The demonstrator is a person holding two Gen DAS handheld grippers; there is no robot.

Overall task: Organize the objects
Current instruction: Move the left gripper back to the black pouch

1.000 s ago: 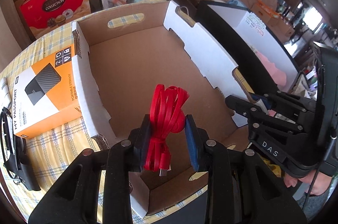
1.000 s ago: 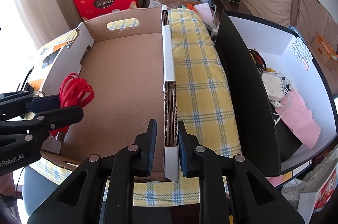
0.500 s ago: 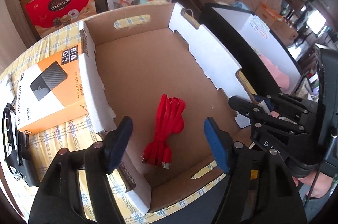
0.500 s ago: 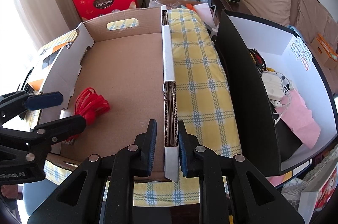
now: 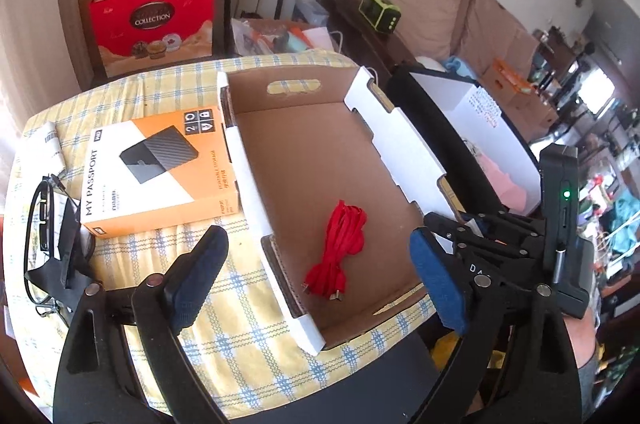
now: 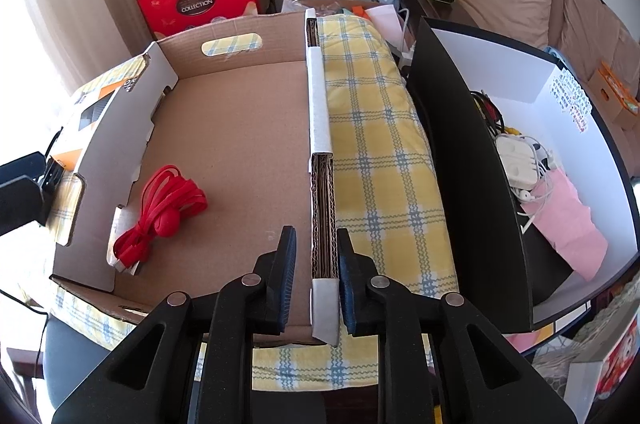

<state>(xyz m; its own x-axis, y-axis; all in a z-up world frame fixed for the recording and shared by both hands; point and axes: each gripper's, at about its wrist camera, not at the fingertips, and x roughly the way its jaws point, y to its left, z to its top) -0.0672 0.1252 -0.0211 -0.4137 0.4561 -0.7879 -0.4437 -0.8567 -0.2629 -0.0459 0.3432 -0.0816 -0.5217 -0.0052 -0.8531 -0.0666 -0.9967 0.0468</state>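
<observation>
A coiled red cable (image 5: 339, 251) lies on the floor of the open cardboard box (image 5: 304, 152), near its front left corner; it also shows in the right wrist view (image 6: 160, 214). My left gripper (image 5: 318, 282) is open and empty, raised above and in front of the box. My right gripper (image 6: 316, 278) straddles the box's right wall (image 6: 322, 208); the right pad touches it, and a narrow gap shows at the left pad. An orange hard-drive box (image 5: 156, 168) lies on the checked cloth left of the cardboard box.
A black cable and pouch (image 5: 52, 244) lie at the table's left edge. A black-sided white bin (image 6: 532, 160) with chargers and a pink bag stands to the right. Red gift boxes (image 5: 152, 12) stand behind the table.
My left gripper opened and let the red cable drop into the box, then pulled up and back. My right gripper has eased slightly on the box wall.
</observation>
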